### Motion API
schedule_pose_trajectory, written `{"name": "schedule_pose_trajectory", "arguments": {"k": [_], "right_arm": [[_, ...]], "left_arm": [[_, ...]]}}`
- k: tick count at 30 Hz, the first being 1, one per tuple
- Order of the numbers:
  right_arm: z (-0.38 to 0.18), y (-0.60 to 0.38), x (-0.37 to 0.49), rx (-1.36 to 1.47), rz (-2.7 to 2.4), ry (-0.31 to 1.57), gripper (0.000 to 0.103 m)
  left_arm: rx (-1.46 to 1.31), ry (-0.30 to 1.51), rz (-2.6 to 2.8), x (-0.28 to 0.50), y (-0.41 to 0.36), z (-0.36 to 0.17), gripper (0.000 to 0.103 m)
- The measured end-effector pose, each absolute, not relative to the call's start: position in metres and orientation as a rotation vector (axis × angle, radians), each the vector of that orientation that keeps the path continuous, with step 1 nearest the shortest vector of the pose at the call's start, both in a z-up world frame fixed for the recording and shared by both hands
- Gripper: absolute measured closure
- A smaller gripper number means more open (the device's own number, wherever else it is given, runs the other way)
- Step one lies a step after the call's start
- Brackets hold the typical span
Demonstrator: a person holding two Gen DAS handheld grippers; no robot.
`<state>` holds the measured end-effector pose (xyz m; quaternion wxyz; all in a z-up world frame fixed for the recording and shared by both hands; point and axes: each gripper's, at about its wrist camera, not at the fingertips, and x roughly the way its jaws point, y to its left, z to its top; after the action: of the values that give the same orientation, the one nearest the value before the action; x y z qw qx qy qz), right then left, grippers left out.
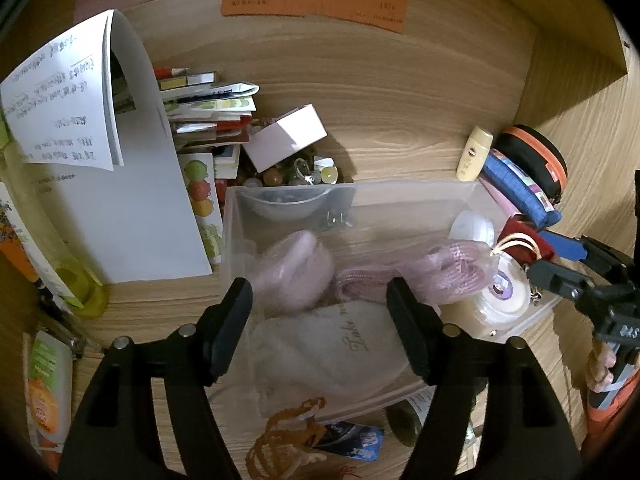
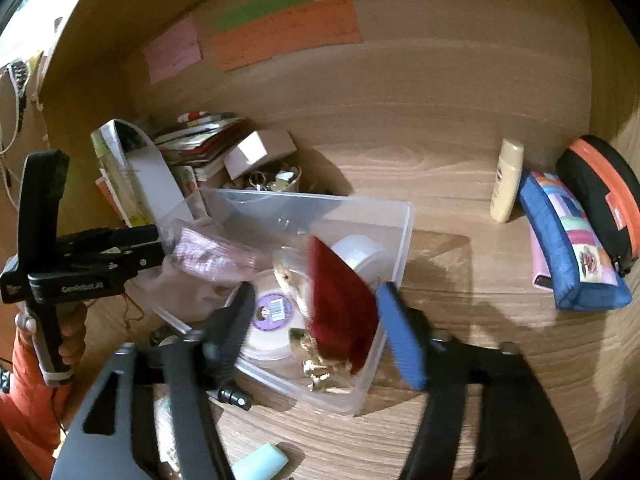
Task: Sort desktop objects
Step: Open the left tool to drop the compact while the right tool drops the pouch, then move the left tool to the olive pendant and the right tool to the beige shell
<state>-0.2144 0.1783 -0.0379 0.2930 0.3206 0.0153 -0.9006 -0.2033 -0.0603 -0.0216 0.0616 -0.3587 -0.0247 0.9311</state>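
A clear plastic bin (image 1: pixel 304 188) stands on the wooden desk. In it lie a white drawstring pouch (image 1: pixel 332 352), pink mesh pouches (image 1: pixel 440 276), a tape roll (image 2: pixel 272 320) and a dark red pouch (image 2: pixel 340 312). My left gripper (image 1: pixel 320 300) hangs open over the bin's near end, the white pouch under and between its fingers without being pinched. My right gripper (image 2: pixel 316 300) is open at the bin's right end. The blurred red pouch stands tilted between its fingers, close to the blue pad, with a gap to the other finger. Each gripper shows in the other's view: the right gripper (image 1: pixel 560 276), the left gripper (image 2: pixel 156 244).
Behind the bin are a stack of booklets (image 1: pixel 208 120), a white box (image 1: pixel 284 136) and a bowl of beads (image 1: pixel 304 172). A large white sheet (image 1: pixel 132 200) leans at left. At right stand a cream bottle (image 2: pixel 508 180), a blue pencil case (image 2: pixel 568 240) and a black-orange case (image 2: pixel 604 196).
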Motion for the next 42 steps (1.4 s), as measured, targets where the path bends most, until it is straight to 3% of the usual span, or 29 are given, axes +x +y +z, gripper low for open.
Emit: {"name": "schedule_pose_trajectory", "arguments": {"k": [8, 16, 22, 42], "right_arm": [[-0.034, 0.172, -0.206, 0.788, -2.423, 0.092, 0.022], [-0.025, 0.199, -0.219, 0.856, -2.485, -0.094, 0.022], [-0.022, 0.215, -0.210, 0.890, -2.454, -0.201, 0.022], [-0.029, 0.205, -0.146, 0.907, -2.548, 0.057, 0.021]], "left_arm": [[-1.038, -0.080, 2.833, -0.197, -0.061, -0.014, 0.026], [-0.942, -0.108, 2.840, -0.177, -0.063, 0.011, 0.008], [-0.872, -0.090, 2.865, -0.157, -0.061, 0.027, 0.005], [-1.012, -0.101, 2.935, -0.100, -0.097, -0.003, 0.005]]}}
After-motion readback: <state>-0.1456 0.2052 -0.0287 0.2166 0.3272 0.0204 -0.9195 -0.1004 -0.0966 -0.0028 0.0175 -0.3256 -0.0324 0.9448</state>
